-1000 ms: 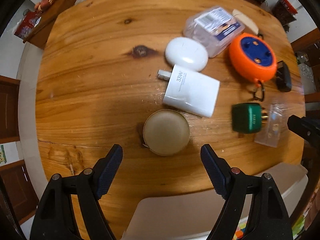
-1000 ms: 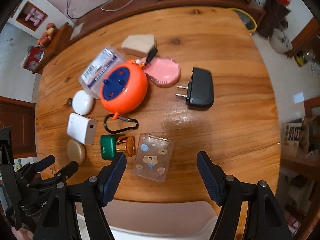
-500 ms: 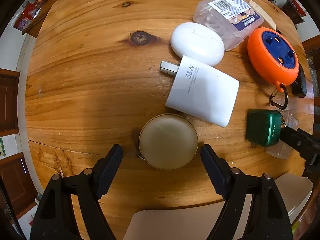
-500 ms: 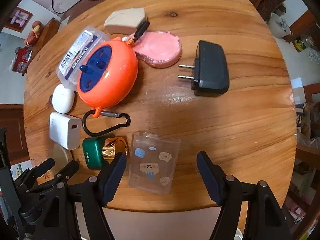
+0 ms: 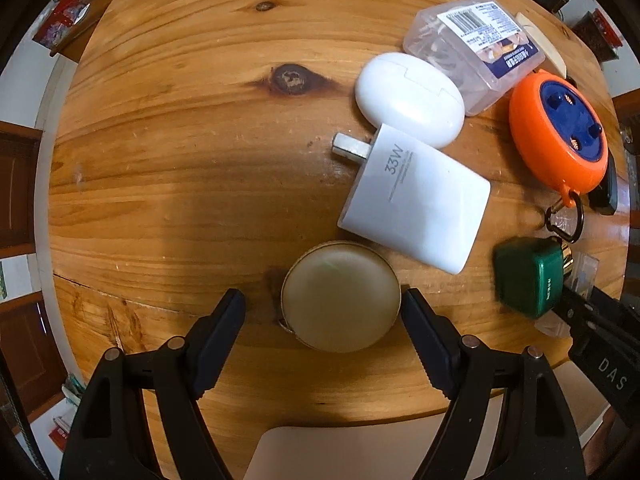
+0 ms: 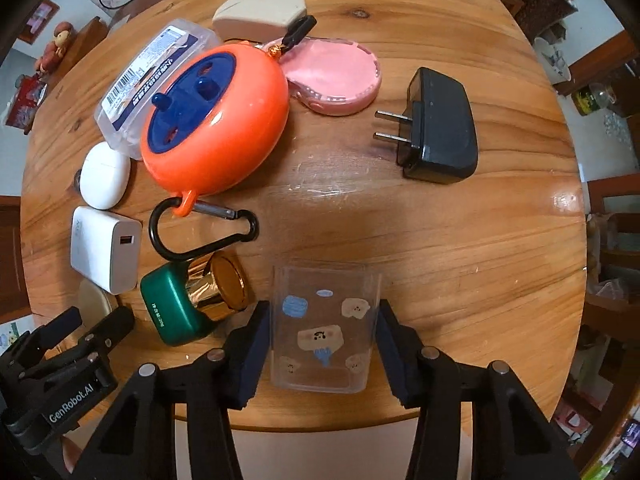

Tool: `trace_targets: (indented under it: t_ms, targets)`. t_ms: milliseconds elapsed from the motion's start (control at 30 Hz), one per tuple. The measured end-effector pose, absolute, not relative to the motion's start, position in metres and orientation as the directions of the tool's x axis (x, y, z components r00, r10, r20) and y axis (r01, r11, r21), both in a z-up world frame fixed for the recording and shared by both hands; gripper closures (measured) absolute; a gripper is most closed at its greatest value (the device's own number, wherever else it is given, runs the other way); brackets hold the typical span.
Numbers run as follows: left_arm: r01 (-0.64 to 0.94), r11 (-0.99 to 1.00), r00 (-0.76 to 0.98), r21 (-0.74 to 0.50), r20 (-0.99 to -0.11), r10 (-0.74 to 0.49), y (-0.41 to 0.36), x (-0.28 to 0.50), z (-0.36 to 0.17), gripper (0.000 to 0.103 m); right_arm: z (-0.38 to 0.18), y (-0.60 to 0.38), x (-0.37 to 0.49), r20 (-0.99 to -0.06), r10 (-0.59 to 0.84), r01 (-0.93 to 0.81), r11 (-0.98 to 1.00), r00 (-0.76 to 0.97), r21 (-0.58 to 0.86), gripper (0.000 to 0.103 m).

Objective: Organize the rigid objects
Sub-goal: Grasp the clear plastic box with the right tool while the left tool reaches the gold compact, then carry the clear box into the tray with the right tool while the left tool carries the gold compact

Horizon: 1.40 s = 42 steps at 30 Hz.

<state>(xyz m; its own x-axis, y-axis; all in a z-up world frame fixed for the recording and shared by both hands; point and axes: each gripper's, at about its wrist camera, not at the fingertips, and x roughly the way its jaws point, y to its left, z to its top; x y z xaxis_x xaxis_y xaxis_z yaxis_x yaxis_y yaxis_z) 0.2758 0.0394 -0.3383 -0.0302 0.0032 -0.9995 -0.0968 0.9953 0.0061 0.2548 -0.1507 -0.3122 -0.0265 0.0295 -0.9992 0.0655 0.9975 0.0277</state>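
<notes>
1. The left gripper points down over the round beige case, which lies flat near the front edge of the desk. Its jaws stand apart and touch nothing, though the right jaw is just beside the rim and the left one further off. Being round, the case has no long axis.
2. Risk there: closing off-centre like this could push the case sideways toward the white charger just behind it, whose prongs point up-left in the left wrist view.
3. The green bottle with a gold cap lies on its side, cap toward the right, just beside the right gripper's left jaw; a nudge could roll it.
4. The right gripper straddles the clear sticker-printed box, whose long axis runs away from the camera. Its jaws have just been closing and sit against the box's two long sides; I judge they are clamped on it.
5. Risk there: thin clear walls look slippery and may flex, so a lift could let the box slip.
</notes>
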Motion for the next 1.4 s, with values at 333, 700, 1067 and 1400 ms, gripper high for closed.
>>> trace_targets:
  t_ms: [333,700,1067,1400]
  targets:
    - [-0.082,0.997,0.051,0.004,-0.999,0.008,0.041,0.274,-0.328,0.044,-0.307,-0.164,0.251,-0.995,0.101,0.099,0.990,-0.021,0.099,0.053]
    - [-0.127,0.992,0.107,-0.025,-0.994,-0.011,0.047,0.257,-0.297,0.045,-0.278,-0.191,0.247,-0.988,0.148,0.097,0.984,0.050,0.152,0.053]
    - [0.072,0.997,0.331,0.002,-0.943,-0.022,0.022,0.206,-0.177,0.044,-0.193,-0.188,0.201,-0.951,0.190,0.004,0.980,0.244,0.197,0.053]
    - [0.157,0.985,0.427,-0.069,-0.895,-0.131,0.011,0.155,-0.104,0.044,-0.109,-0.150,0.126,-0.886,0.204,-0.165,0.975,0.416,0.147,0.053]
